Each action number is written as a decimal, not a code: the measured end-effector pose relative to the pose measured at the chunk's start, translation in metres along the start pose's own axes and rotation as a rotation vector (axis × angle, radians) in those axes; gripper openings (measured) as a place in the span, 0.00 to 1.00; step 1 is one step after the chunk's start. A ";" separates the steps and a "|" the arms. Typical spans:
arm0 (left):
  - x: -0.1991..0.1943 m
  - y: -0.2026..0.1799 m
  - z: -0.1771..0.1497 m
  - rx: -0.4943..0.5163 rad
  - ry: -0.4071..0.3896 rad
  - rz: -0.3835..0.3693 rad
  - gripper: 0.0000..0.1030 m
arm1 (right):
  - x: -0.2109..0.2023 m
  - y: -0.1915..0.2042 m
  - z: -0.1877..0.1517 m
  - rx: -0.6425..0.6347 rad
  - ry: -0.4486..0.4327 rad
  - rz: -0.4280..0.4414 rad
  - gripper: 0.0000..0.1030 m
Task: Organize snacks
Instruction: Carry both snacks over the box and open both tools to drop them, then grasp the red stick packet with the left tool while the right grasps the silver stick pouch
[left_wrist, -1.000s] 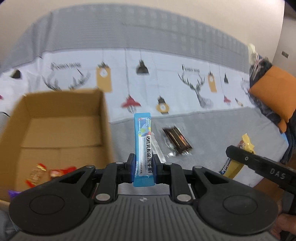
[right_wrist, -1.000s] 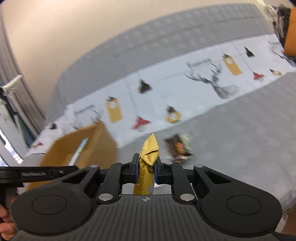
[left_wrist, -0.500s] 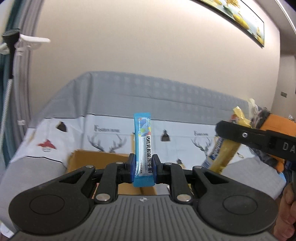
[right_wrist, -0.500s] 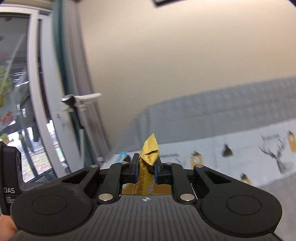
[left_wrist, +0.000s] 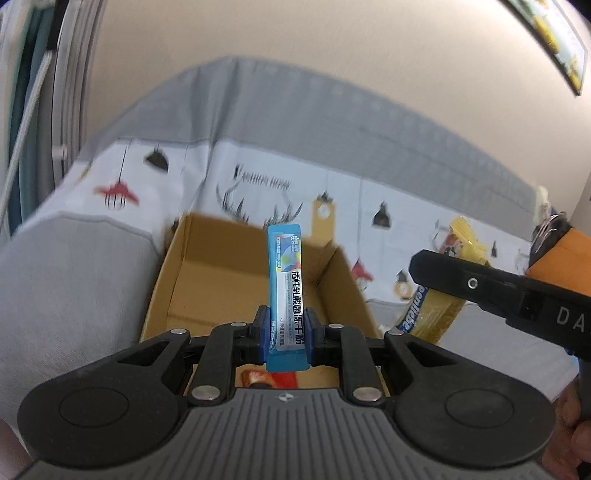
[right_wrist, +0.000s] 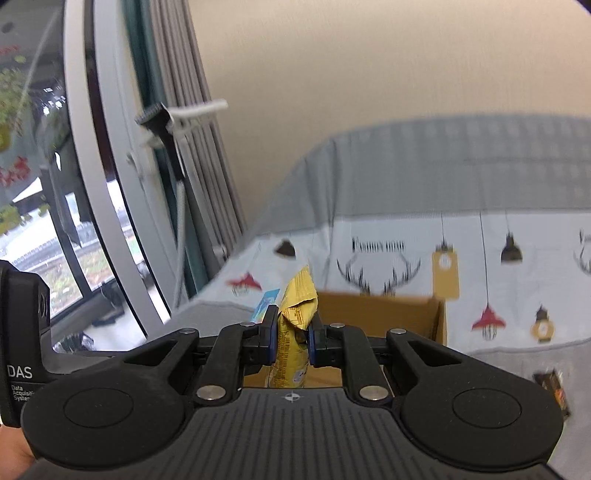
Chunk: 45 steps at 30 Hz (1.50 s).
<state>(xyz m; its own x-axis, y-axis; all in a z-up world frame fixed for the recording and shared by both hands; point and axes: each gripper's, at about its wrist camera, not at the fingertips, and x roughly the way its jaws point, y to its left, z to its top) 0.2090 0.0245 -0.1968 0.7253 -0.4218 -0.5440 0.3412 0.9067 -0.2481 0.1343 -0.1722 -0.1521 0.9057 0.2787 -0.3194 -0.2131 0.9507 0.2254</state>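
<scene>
My left gripper (left_wrist: 287, 334) is shut on a blue snack stick pack (left_wrist: 287, 280), held upright above the open cardboard box (left_wrist: 166, 273). A red-orange wrapped snack (left_wrist: 258, 377) lies in the box below the jaws. My right gripper (right_wrist: 291, 338) is shut on a yellow snack pack (right_wrist: 295, 325), held over the same box (right_wrist: 406, 310). In the left wrist view the right gripper's body and its yellow pack (left_wrist: 436, 314) show to the right of the box. The blue pack's tip (right_wrist: 264, 301) shows in the right wrist view.
The box sits on a bed with a grey and white printed cover (left_wrist: 74, 280). A dark wrapped snack (right_wrist: 554, 391) lies on the cover to the right. An orange cushion (left_wrist: 561, 251) lies at the far right. A window and curtain (right_wrist: 110, 184) stand to the left.
Both grippers have swung left from the loose snacks on the cover toward the box, lifted, and tilted back down over it, each holding its pack throughout.
</scene>
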 end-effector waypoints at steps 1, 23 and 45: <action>0.009 0.005 -0.004 -0.005 0.012 0.011 0.19 | 0.008 -0.001 -0.004 0.006 0.015 -0.005 0.15; 0.135 0.051 -0.065 0.014 0.249 0.055 0.19 | 0.143 -0.055 -0.101 0.131 0.346 -0.069 0.15; 0.059 -0.109 -0.053 0.187 0.185 -0.021 0.75 | -0.030 -0.118 -0.096 0.157 0.146 -0.252 1.00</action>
<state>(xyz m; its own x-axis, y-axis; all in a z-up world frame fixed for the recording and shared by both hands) 0.1835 -0.0988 -0.2443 0.6007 -0.4168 -0.6822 0.4722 0.8736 -0.1179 0.0969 -0.2801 -0.2570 0.8583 0.0650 -0.5090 0.0801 0.9628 0.2581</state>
